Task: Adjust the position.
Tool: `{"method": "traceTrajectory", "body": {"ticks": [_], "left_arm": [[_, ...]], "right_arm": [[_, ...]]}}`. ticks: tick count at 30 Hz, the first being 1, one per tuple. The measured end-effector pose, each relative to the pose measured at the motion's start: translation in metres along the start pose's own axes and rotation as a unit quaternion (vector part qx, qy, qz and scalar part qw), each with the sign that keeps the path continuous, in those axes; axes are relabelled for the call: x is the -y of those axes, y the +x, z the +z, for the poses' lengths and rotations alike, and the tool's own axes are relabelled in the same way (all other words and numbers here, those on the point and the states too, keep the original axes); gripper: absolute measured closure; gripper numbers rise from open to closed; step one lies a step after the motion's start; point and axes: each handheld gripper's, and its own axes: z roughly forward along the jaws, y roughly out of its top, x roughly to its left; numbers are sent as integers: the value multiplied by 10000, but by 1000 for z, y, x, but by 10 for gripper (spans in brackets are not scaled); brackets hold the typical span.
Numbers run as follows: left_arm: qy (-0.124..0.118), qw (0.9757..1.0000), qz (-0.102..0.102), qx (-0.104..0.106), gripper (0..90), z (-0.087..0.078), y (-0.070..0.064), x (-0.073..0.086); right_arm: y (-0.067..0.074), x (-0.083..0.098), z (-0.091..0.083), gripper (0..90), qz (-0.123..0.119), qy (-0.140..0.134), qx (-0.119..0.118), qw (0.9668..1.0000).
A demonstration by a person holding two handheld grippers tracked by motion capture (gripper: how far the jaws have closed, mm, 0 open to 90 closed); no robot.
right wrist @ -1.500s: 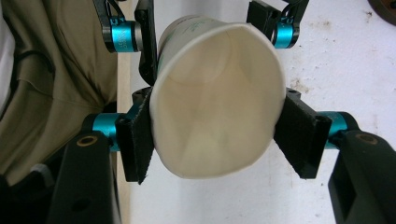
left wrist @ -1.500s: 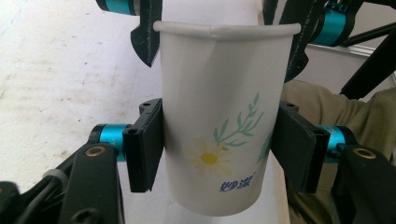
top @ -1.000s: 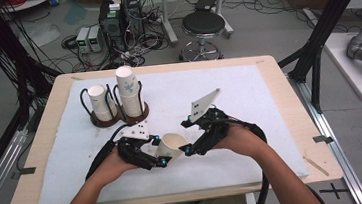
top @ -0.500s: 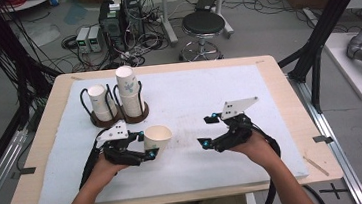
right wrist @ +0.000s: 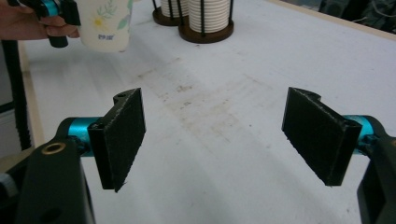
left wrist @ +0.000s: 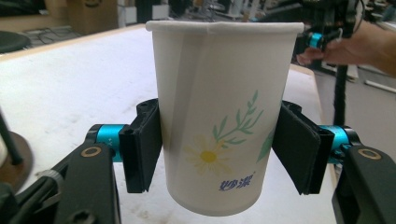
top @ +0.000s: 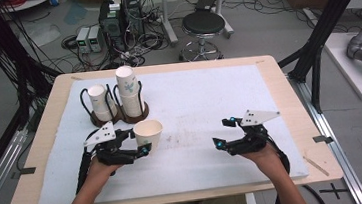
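The left gripper [top: 140, 145] has its jaws clamped on the sides of a paper cup [left wrist: 219, 116], held upright just in front of two cup holders [top: 120, 119]; the right gripper [right wrist: 219, 140] stands well apart, jaws wide with nothing between them above the white mat [top: 204, 104]

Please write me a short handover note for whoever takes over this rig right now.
Left gripper: shut on one paper cup, held upright just above the white mat, in front of the two wire holders.
Right gripper: open and empty, low over the mat, well apart from the cup.
Cup stacks: short stack in the left holder, taller stack in the right holder.
Done: one cup is out and gripped.
Left: probably placing that cup; its destination is not evident.
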Motion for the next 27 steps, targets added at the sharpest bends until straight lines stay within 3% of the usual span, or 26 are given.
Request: {"method": "traceTrajectory", "body": {"ticks": [9, 14, 16, 27], "left_arm": [[-490, 9987, 9, -149, 356, -9, 4, 2], [-751, 9967, 275, -111, 356, -13, 3, 6], [-760, 9964, 361, -109, 355, -14, 2, 7], [-814, 9954, 435, -241, 350, -13, 6, 11]], "right_arm": [[-3, 16, -9, 221, 26, -218, 423, 9989], [-4, 22, -18, 221, 87, -300, 651, 9974], [-5, 25, -22, 221, 150, -320, 734, 9967], [-6, 29, -28, 222, 246, -392, 876, 9951]]}}
